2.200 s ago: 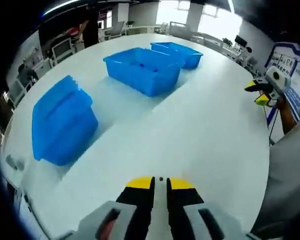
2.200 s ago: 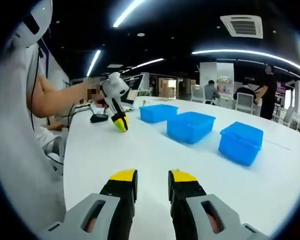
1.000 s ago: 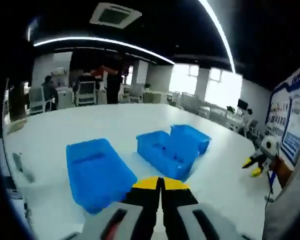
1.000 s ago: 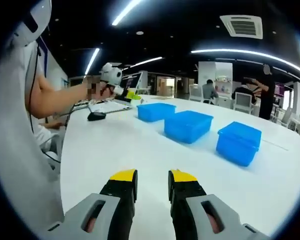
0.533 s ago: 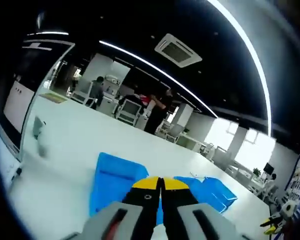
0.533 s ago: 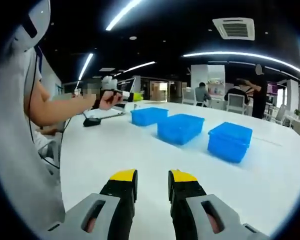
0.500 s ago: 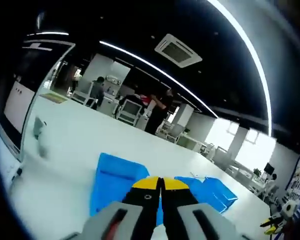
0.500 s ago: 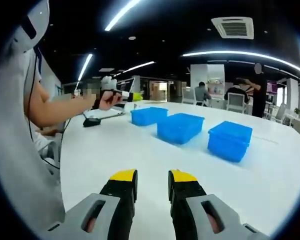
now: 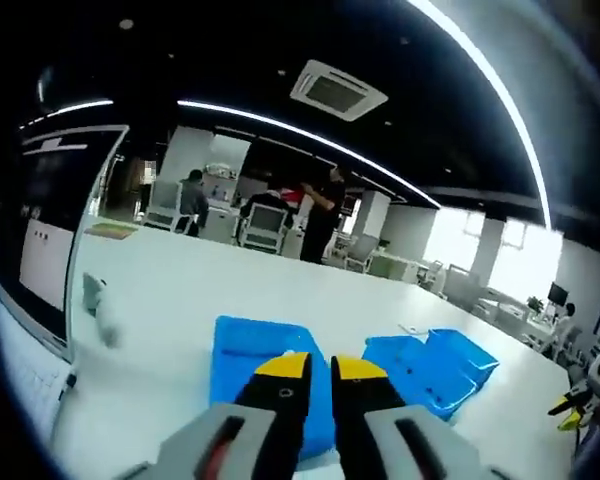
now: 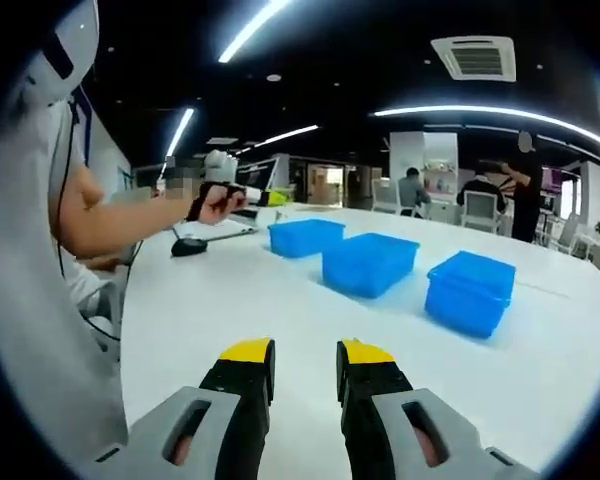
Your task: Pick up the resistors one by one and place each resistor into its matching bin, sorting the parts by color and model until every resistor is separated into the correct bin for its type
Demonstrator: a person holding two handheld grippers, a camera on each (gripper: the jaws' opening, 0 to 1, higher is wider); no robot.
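- three blue bins stand in a row on the white table (image 10: 280, 300), seen in the right gripper view: a far bin (image 10: 307, 237), a middle bin (image 10: 370, 264) and a near bin (image 10: 475, 291), each a little apart from the next.
- the near bin looks turned over or lidded, its flat top up; what the bins hold cannot be made out, and no resistor can be picked out.
- in the left gripper view the same near bin (image 9: 258, 365) sits just beyond the jaw tips, with two open bins (image 9: 435, 370) touching each other further right.
- the left gripper (image 9: 318, 367) is raised above the table, jaws a narrow slit apart, holding nothing visible.
- the right gripper (image 10: 305, 352) hangs over bare table, jaws spread with a clear gap, empty.
- the person's hand (image 10: 220, 201) holds the left gripper up near a black mouse (image 10: 189, 245).
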